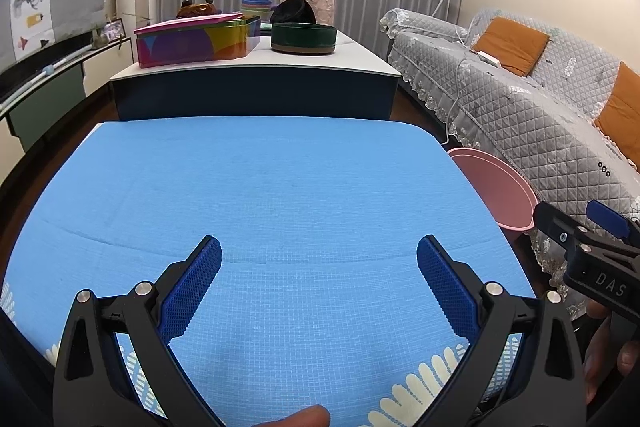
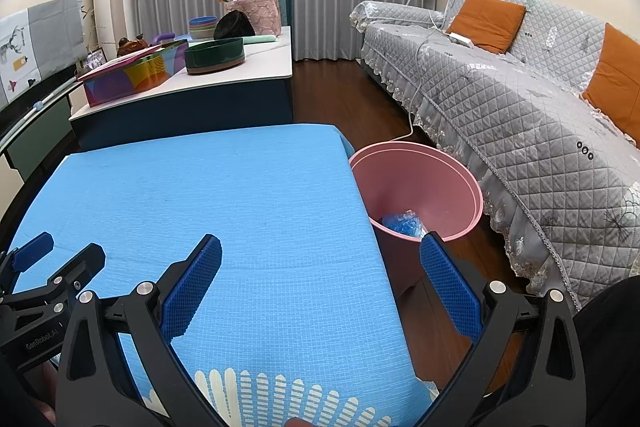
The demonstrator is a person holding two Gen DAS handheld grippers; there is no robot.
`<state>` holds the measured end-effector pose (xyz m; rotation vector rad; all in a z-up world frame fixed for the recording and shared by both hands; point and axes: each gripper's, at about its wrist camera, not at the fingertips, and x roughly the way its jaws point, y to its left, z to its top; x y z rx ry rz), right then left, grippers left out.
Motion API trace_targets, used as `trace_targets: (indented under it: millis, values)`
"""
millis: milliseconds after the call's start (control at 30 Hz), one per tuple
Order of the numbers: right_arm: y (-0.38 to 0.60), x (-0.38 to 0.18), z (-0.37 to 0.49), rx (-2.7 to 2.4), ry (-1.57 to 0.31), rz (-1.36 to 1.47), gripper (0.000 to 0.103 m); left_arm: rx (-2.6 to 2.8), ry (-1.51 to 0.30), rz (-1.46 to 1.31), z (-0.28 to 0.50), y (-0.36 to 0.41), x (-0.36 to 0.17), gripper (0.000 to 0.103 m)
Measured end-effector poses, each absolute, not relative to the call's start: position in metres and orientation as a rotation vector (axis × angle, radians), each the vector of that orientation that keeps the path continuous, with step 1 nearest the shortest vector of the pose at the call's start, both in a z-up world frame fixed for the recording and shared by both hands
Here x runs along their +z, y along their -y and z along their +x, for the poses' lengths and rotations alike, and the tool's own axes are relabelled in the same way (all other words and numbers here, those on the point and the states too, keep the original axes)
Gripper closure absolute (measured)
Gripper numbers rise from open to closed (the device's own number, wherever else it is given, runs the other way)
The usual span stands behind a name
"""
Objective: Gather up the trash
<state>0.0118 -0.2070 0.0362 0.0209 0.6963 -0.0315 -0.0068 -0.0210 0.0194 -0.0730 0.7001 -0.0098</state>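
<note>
Both grippers hover over the blue-covered surface (image 1: 260, 187), the left gripper (image 1: 319, 279) and right gripper (image 2: 320, 281) each with fingers spread wide and holding nothing. Crumpled blue trash (image 2: 402, 225) lies inside the pink bin (image 2: 460, 187) just off the surface's right edge

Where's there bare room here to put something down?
The blue mat is bare from the open left gripper and open right gripper to its far edge. The white table behind is crowded: colourful box, green bowl. Only its right strip lies free.
</note>
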Motion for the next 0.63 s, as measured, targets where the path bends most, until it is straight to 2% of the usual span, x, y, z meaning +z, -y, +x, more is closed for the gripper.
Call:
trace_targets:
  millis: [633]
  values:
    - [0.2068, 0.0364, 0.0117, -0.031, -0.697, 0.021, 0.005, -0.018, -0.709, -0.089, -0.0041, 0.0188, 0.0161, 0.008]
